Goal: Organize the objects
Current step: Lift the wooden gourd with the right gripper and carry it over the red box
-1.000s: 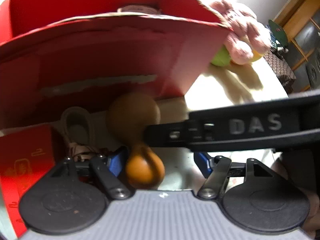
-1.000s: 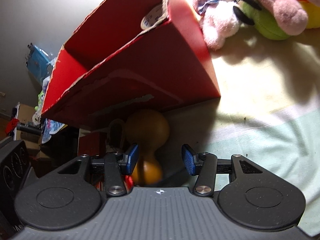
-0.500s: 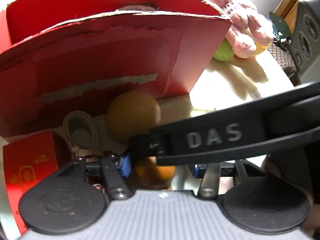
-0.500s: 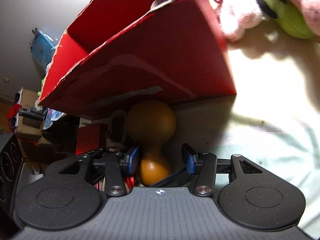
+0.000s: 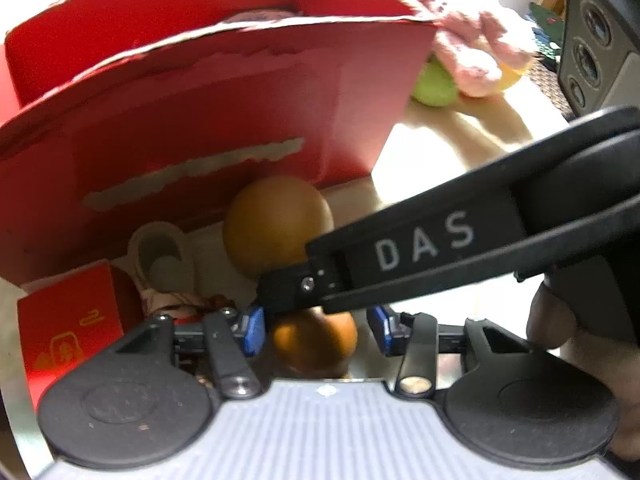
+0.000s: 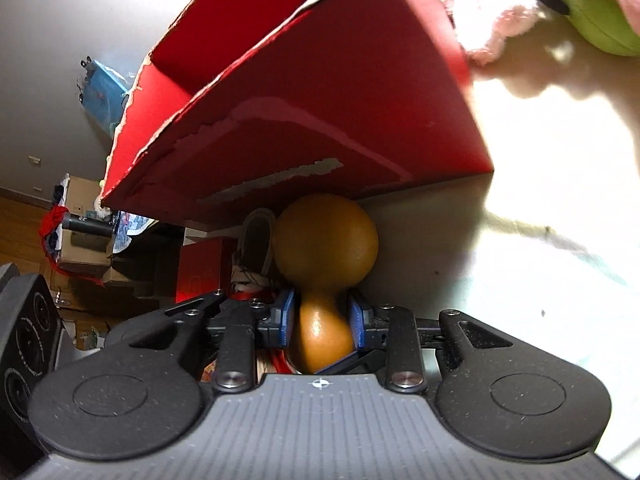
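At the bottom centre of the right wrist view, the right gripper (image 6: 322,320) has just been closing, and its blue fingers (image 6: 287,318) now press on both sides of the small lower bulb of the brown gourd (image 6: 324,264). The gourd lies on the pale desk (image 6: 540,208), its large round bulb pointing away toward the red box (image 6: 320,112) and reaching the foot of the box's front wall.

In the left wrist view, the left gripper (image 5: 316,330) has also been closing. Its fingers stand apart on either side of the same small bulb, with a gap showing at each pad, so it grips nothing. The right gripper's black finger crosses that view from the right edge down to the gourd's neck, and a hand (image 5: 560,332) shows at the lower right behind it.

Judging by this, the organizing is in an early or middle stage: the gourd is grasped but not yet lifted, and it still has to go into the box, which seems the likely place for it. A small red carton (image 5: 68,336) at the lower left and a whitish loop-shaped item (image 5: 160,252) beside the gourd also lie outside the box. Something pale shows over the box's rim, too blurred to name.

Both grippers point steeply downward at the desk. Farthest off, at the upper right, a pink plush toy (image 5: 472,48) and a green plush toy (image 5: 434,84) rest on the desk beyond the box.
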{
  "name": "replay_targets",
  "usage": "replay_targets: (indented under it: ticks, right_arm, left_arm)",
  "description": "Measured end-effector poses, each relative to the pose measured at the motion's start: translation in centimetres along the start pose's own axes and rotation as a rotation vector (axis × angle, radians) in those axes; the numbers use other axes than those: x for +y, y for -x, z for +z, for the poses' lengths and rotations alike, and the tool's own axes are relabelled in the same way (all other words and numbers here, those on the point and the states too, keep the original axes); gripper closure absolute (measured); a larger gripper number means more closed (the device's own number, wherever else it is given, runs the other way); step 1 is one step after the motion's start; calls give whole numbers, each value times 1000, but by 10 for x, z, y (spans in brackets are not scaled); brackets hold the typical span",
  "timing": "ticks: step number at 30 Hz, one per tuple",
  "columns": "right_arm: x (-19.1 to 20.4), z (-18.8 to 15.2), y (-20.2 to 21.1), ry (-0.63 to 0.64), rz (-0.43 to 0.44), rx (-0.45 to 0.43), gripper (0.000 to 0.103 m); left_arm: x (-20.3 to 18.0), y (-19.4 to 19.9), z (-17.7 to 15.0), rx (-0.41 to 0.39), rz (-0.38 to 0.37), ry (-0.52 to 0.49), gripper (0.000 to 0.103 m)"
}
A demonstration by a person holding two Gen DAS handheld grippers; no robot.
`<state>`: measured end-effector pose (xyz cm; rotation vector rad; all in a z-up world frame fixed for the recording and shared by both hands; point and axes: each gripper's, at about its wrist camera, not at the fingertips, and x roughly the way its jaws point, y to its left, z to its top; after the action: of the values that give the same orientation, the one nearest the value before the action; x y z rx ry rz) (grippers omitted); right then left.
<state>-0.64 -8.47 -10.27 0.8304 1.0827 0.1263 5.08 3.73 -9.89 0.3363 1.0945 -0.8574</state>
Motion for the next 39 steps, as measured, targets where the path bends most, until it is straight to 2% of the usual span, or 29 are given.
replay_targets:
  ticks: [7, 15, 17, 19, 26, 33, 39]
  right_arm:
    - [-11, -5, 28, -23, 11, -48, 73]
    - [0, -14, 50, -11, 3, -127, 73]
    - [3, -15, 56, -1, 6, -146, 73]
    - [5, -17, 63, 11, 11, -164, 73]
    - [26, -20, 88, 89, 23, -244, 73]
    - [45, -5, 107, 149, 70, -320, 73]
    - [70, 20, 113, 228, 87, -373, 73]
  left_arm:
    - [-16, 20, -3, -22, -44, -93, 56]
    - [-35, 43, -7, -67, -76, -167, 56]
    - [-36, 52, -8, -83, -83, -180, 56]
    - [-48, 46, 6, -102, -87, -189, 56]
    - [-56, 79, 13, -192, -97, -199, 56]
    - [-47, 113, 32, -293, -109, -190, 56]
    - [-37, 132, 53, -366, -50, -216, 56]
